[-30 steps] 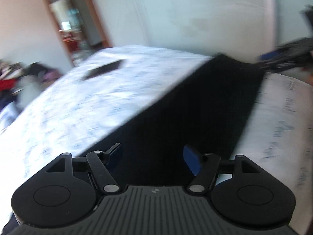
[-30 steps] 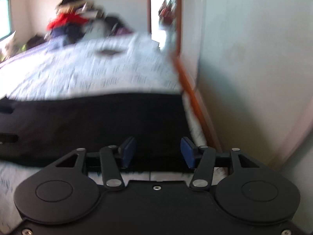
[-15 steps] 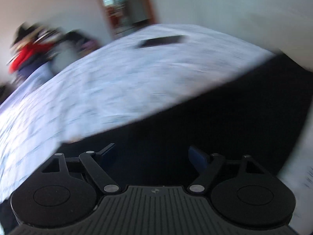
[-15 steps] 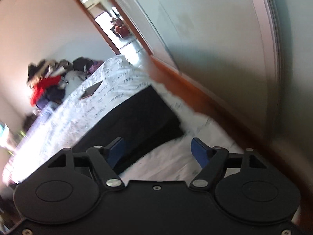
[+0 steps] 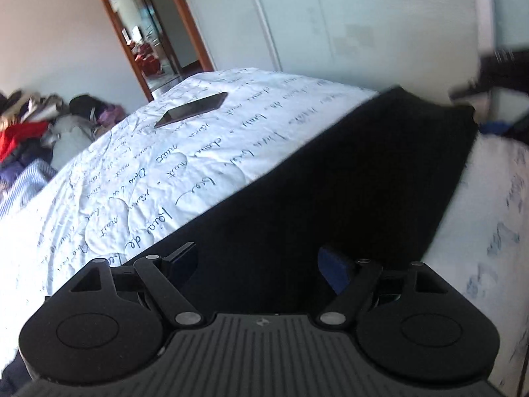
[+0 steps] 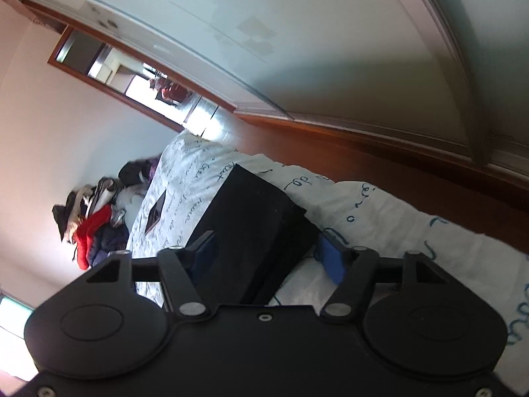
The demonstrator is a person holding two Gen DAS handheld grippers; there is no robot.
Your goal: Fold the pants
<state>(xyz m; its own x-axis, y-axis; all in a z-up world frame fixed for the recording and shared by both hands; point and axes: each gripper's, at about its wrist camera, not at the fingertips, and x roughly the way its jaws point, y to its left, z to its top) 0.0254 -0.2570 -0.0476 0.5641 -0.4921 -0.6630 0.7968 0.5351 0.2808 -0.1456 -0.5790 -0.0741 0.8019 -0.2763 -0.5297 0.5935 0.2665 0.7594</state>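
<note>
The black pants lie flat as a long strip on the white bedspread with dark script. My left gripper is open and empty, low over the near end of the pants. In the right wrist view the pants show as a dark slab on the bed. My right gripper is open and empty, rolled sideways, with its fingers straddling a corner of the pants. The right gripper also shows blurred at the far end of the pants in the left wrist view.
A dark phone lies on the bedspread beyond the pants; it also shows in the right wrist view. A pile of clothes sits at the far left. A wall and wooden bed frame run close along the bed's right side.
Both grippers have stayed open. The left view swung back right along the pants. The right gripper has rolled sideways and come down near the pants' corner.
</note>
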